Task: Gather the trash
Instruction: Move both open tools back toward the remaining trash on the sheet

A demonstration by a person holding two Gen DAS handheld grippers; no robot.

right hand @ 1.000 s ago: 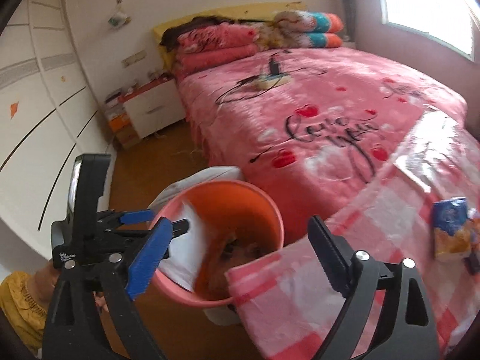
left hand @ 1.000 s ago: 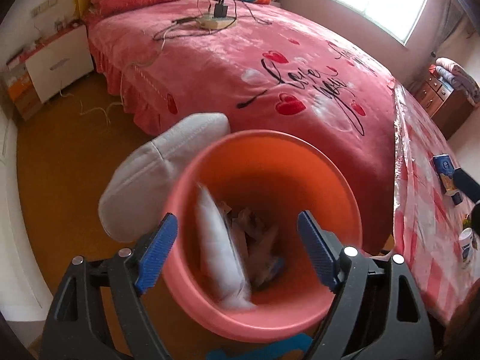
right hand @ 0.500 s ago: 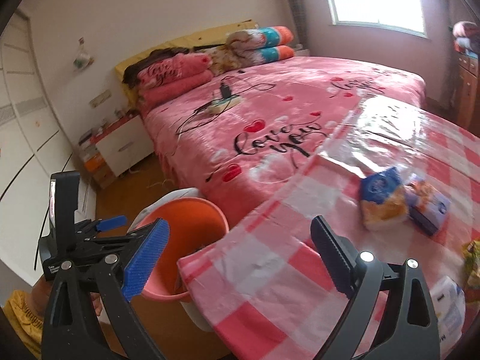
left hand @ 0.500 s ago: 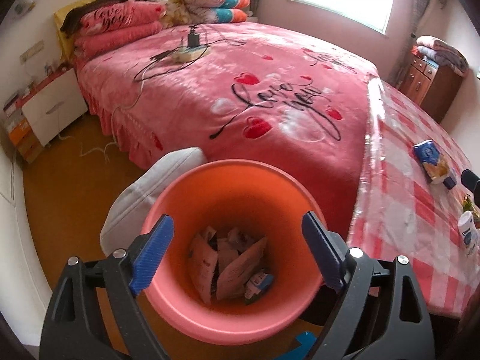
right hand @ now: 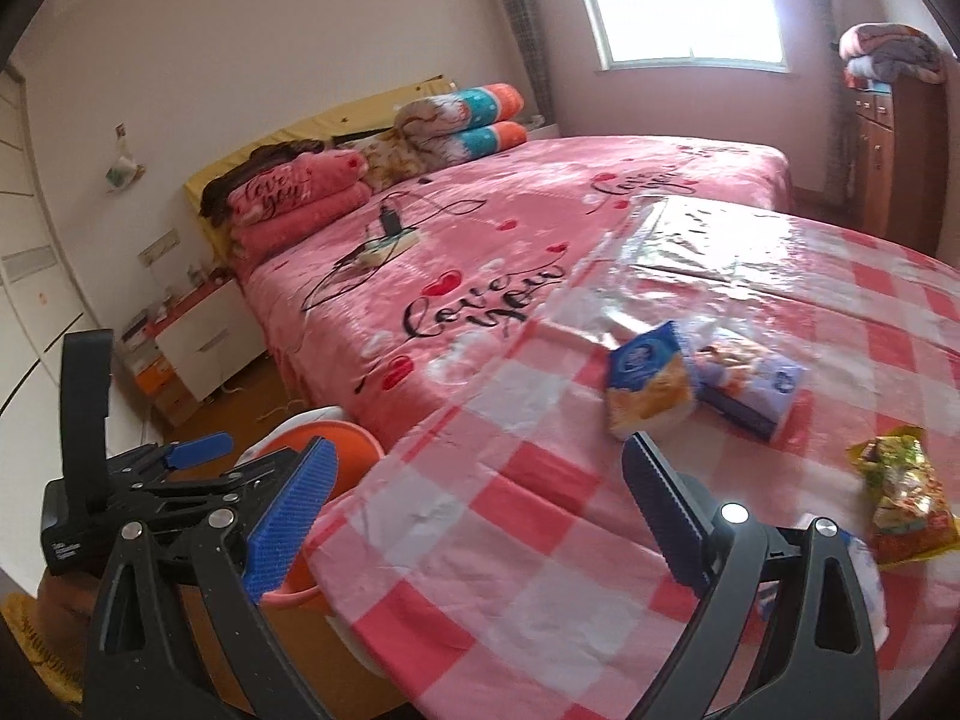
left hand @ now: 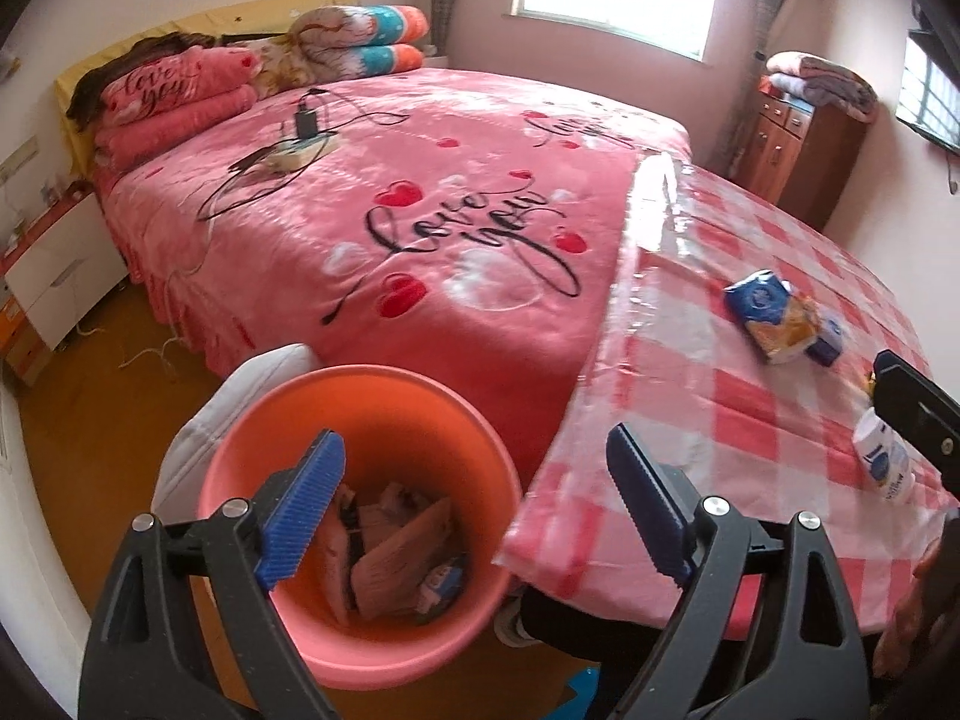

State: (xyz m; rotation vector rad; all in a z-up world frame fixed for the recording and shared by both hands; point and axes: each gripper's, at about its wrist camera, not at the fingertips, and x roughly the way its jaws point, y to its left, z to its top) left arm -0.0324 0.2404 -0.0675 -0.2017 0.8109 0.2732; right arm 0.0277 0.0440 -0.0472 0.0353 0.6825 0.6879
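Trash (cardboard scraps and wrappers) lies in the orange bin [left hand: 360, 420] on the floor at the table's [left hand: 720, 420] near-left corner in the left wrist view, where the left gripper [left hand: 474, 510] hangs wide and empty over the bin's right rim, with a blue packet [left hand: 771, 315] mid-table and a white cup [left hand: 882, 462] by the near edge. From the right wrist, the right gripper [right hand: 480, 516] is wide and empty above the table's near edge, the packet [right hand: 648, 384] and a purple box [right hand: 750, 384] touching ahead of it, a yellow wrapper [right hand: 906, 498] toward the right edge, and the bin [right hand: 348, 450] showing past the left edge.
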